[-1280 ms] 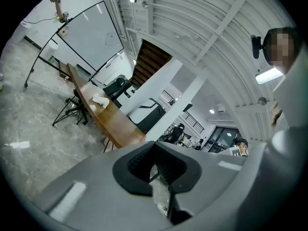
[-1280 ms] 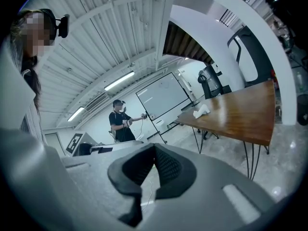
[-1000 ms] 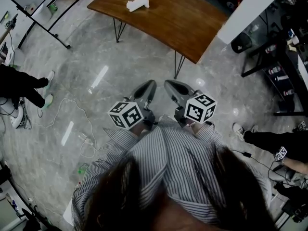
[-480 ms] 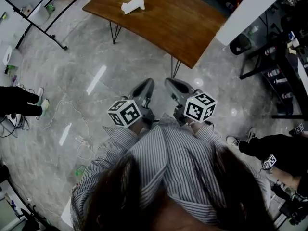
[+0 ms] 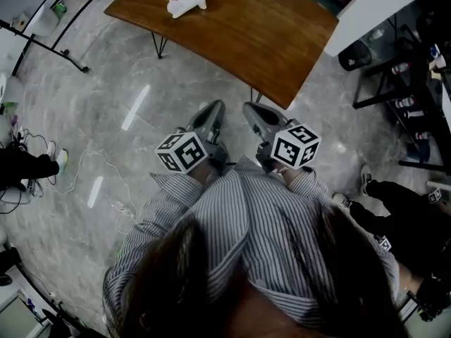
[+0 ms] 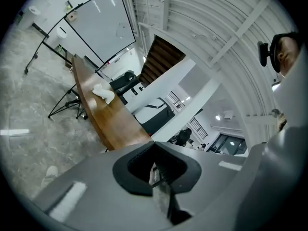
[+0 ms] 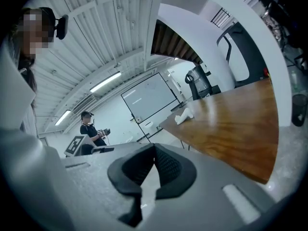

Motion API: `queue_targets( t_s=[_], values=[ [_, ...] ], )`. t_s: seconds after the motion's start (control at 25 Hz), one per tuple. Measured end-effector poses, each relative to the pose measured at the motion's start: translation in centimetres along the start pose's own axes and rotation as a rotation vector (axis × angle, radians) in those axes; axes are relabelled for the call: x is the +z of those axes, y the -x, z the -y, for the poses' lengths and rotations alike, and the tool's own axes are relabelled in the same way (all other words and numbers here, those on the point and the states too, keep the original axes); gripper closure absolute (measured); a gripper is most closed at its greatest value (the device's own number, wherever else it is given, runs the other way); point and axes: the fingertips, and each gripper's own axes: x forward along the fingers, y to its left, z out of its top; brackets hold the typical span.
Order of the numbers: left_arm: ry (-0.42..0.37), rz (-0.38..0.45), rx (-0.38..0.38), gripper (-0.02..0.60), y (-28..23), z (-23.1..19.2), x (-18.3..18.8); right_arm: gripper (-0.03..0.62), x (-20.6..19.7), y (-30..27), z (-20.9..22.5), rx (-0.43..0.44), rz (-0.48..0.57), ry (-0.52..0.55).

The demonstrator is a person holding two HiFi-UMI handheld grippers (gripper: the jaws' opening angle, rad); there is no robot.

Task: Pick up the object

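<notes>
A wooden table (image 5: 268, 34) fills more of the head view than it did a second ago, its near edge now lower in the frame and closer to the person in the striped shirt (image 5: 239, 224), who appears to be walking toward it across the grey marble floor (image 5: 106, 83). Bystanders' legs at the left (image 5: 28, 167) and right (image 5: 402, 203) edges have also shifted within the frame over that second, which fits the camera itself moving forward.

The left gripper (image 5: 213, 111) and right gripper (image 5: 252, 111) are carried side by side in front of the person's chest, pointing ahead at the table, much as they were a second ago. Each gripper's own view shows its jaws pressed together with nothing between them.

The object to be picked up, a small white object (image 5: 186, 2), lies on the tabletop near the far left end, well apart from both grippers. It has drifted slightly left in the head view, but on the table itself it seems not to have moved. Both gripper views catch it as a pale shape on the wood in the distance.

The task looks to be in its approach stage only: the gap to the table is narrowing, no reach has begun, and the jaws would have to spread before either gripper could take the object. Its shape is too small here to judge how it will handle.
</notes>
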Motion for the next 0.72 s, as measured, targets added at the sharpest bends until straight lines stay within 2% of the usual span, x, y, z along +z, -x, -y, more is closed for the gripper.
queue_targets(
  t_s=[0.12,0.28,0.44,0.6,0.72],
  values=[
    [-0.002,-0.004,-0.017,0.578,-3.8,-2.8,3.9,0.592,2.9,-4.0,2.7,-0.036,0.023,-0.006],
    [-0.041,-0.013,-0.016,0.578,-8.9,-6.6,11.2,0.592,8.2,-10.3,5.5,-0.064,0.059,-0.016],
    [-0.069,-0.057,-0.026,0.578,-13.1,-9.8,16.9,0.592,12.8,-16.4,7.5,-0.089,0.088,-0.031],
    [-0.1,-0.096,-0.019,0.578,-15.9,-12.3,20.1,0.592,15.7,-20.7,8.3,-0.095,0.093,-0.028],
    [-0.065,-0.085,-0.04,0.578,-17.9,-13.9,21.3,0.592,16.0,-22.5,9.4,-0.11,0.062,-0.025]
  ],
)
